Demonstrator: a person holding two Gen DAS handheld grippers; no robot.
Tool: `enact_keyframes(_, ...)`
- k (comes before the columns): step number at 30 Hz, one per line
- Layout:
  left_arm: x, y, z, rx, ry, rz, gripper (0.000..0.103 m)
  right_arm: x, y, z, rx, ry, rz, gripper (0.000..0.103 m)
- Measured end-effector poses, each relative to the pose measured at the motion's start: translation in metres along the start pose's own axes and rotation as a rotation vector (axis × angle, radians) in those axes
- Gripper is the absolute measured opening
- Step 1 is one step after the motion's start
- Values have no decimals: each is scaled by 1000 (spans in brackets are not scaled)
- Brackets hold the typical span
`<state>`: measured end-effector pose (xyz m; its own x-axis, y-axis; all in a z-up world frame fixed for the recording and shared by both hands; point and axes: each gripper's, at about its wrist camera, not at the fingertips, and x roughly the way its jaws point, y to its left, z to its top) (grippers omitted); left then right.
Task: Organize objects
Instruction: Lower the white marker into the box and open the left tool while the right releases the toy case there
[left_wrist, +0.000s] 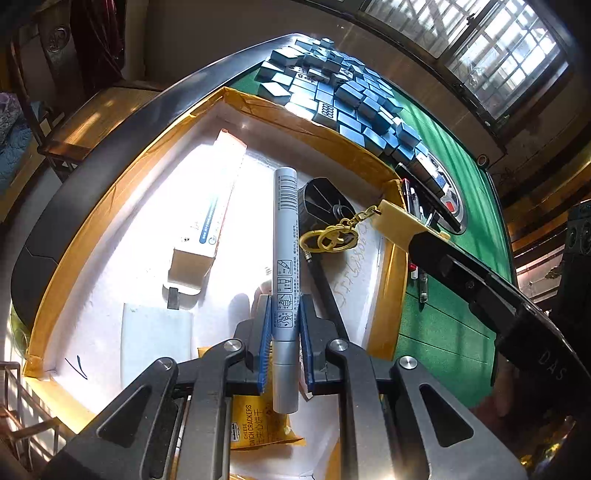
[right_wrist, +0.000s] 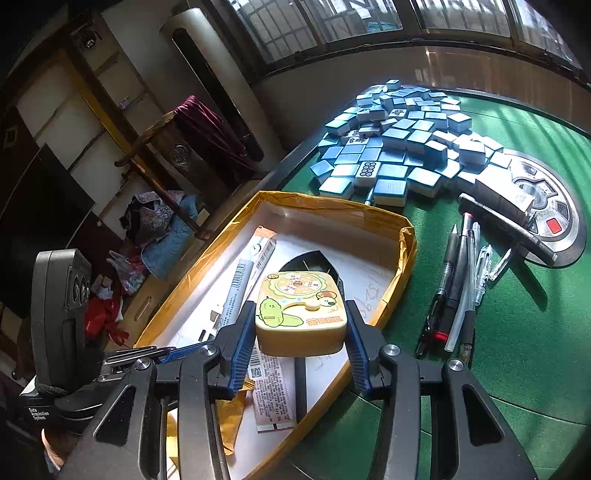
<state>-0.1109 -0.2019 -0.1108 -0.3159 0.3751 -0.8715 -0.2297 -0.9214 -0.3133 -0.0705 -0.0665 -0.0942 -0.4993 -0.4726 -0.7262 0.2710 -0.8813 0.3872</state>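
My left gripper (left_wrist: 285, 306) is shut on a silver marker pen (left_wrist: 285, 258) and holds it lengthwise over the white box with yellow taped rim (left_wrist: 110, 199). My right gripper (right_wrist: 301, 317) is shut on a yellow cartoon toy case (right_wrist: 301, 314) with a gold keychain (left_wrist: 332, 236), held over the same box (right_wrist: 406, 240). The marker also shows in the right wrist view (right_wrist: 236, 291). Inside the box lie a long carton (left_wrist: 210, 210), a black folded object (left_wrist: 321, 203), a white card (left_wrist: 155, 343) and a cracker packet (left_wrist: 255, 424).
A heap of blue mahjong tiles (right_wrist: 399, 147) lies on the green table (right_wrist: 517, 314) beyond the box. Several pens (right_wrist: 458, 288) lie right of the box, near a round metal centre panel (right_wrist: 546, 206). The table's dark rim (left_wrist: 110, 147) runs left of the box.
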Motion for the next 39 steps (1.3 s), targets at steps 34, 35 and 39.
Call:
enact_keyframes(34,28,35,21,-8,29,48,12,45,30,-31,-137,174,-113,41)
enact_keyframes(35,28,36,22,-5,26,47,12,49,30,-30,-135,183,-121,41)
enact_keyframes(39,29,39,21,-8,20,42,12,54,34,-29,-167,176,-157,41)
